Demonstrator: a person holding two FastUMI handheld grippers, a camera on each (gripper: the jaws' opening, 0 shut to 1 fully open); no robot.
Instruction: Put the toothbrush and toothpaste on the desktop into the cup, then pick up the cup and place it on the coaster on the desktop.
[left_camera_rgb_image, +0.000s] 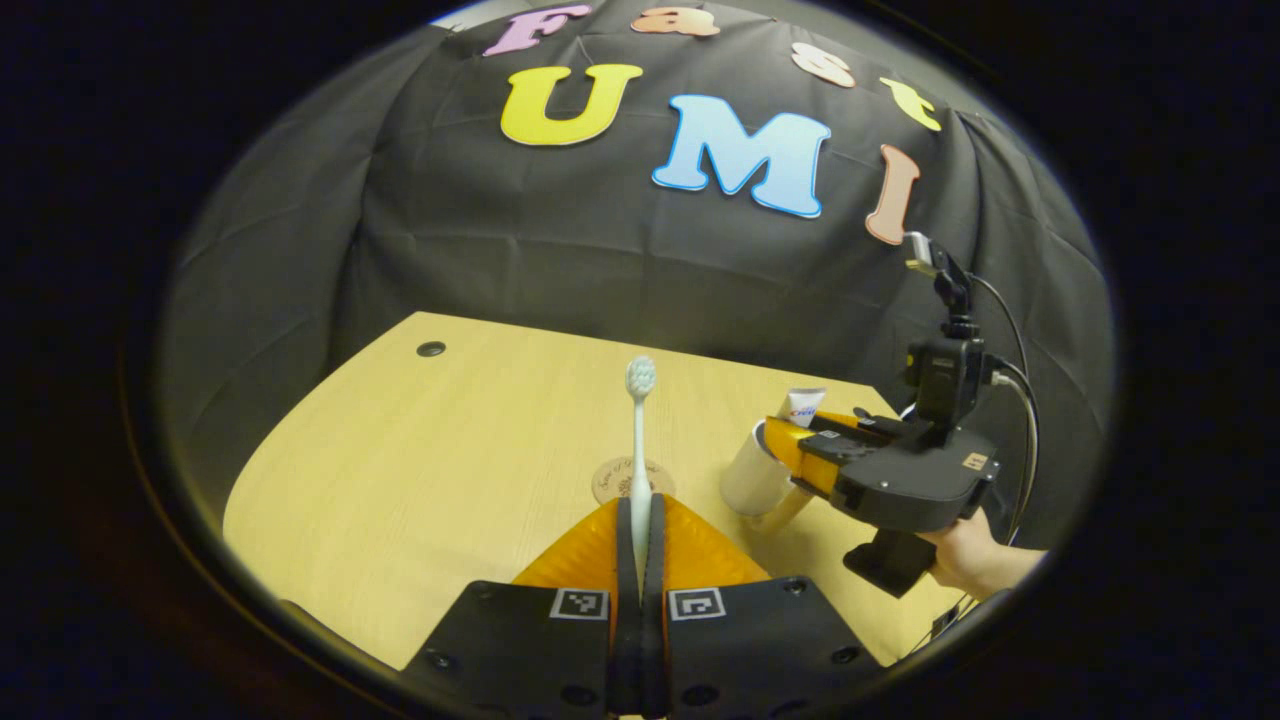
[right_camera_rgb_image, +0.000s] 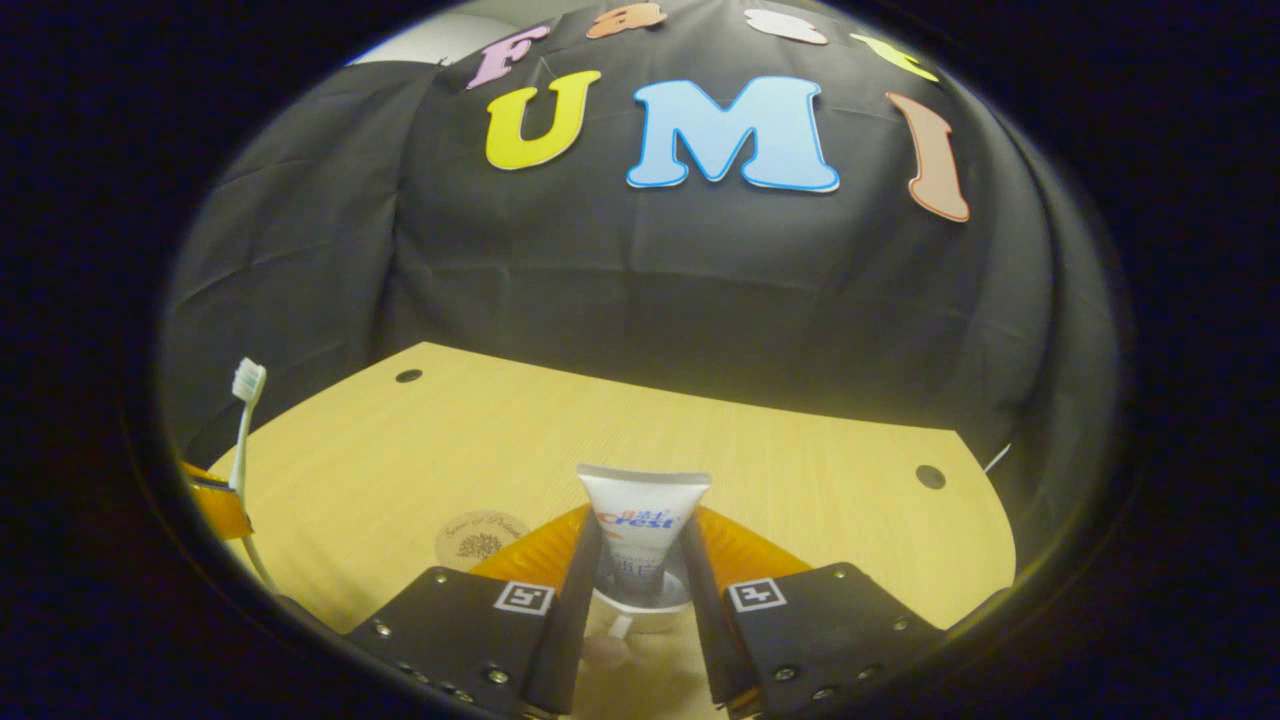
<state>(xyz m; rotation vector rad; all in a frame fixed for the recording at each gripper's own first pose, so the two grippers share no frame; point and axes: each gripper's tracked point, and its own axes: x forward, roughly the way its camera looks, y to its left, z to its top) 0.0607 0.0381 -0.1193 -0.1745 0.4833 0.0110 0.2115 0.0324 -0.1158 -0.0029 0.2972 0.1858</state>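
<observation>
My left gripper (left_camera_rgb_image: 640, 520) has its jaws clamped on the toothbrush (left_camera_rgb_image: 640, 440), upright above the coaster (left_camera_rgb_image: 632, 480) mid-surface. My right gripper (right_camera_rgb_image: 640, 575) pinches the toothpaste tube (right_camera_rgb_image: 640, 530) over the white cup (left_camera_rgb_image: 752, 478) near the surface's right edge.
</observation>
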